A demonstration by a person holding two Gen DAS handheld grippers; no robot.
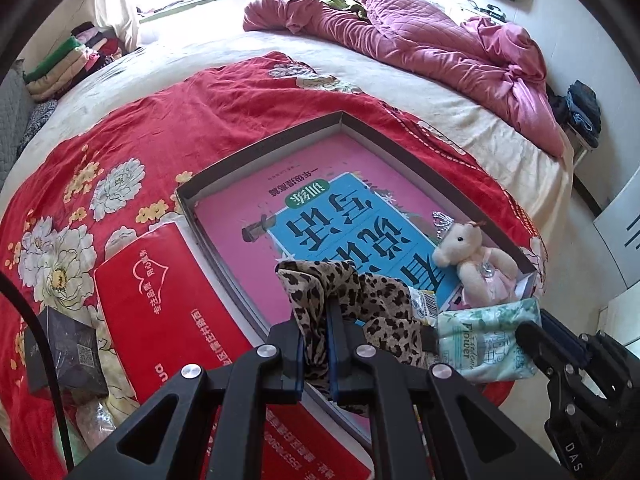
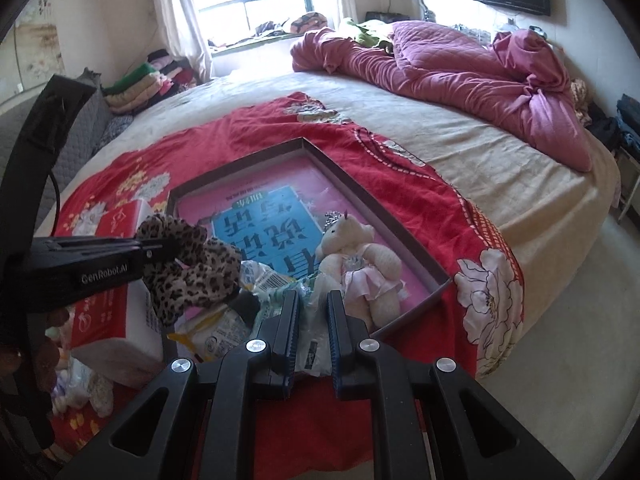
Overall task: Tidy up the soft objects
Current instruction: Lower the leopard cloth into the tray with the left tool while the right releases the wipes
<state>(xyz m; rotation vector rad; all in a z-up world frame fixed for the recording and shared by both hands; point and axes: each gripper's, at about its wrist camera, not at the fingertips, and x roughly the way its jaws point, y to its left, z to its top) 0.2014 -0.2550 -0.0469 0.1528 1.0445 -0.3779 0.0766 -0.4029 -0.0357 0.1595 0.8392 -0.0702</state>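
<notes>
Now, at the lower left of the left wrist view, a red packet [image 1: 168, 320] lies on the red flowered blanket [image 1: 120, 140] that covers the bed [image 1: 240, 52]. Just right of it sits a shallow box [image 1: 340, 114] with a pink and blue book [image 1: 320, 216] flat inside. At lower centre the left tool [image 1: 320, 344] is clamped tight on a leopard-print cloth [image 1: 360, 292], which hangs over the near part of the box. Right of that, a small cream teddy bear [image 1: 476, 264] lies in the box's near right corner. At the lower right, the right tool [image 2: 314, 332] is closed on a pale green tissue pack [image 1: 484, 340], held at the box's near edge beside the bear.
</notes>
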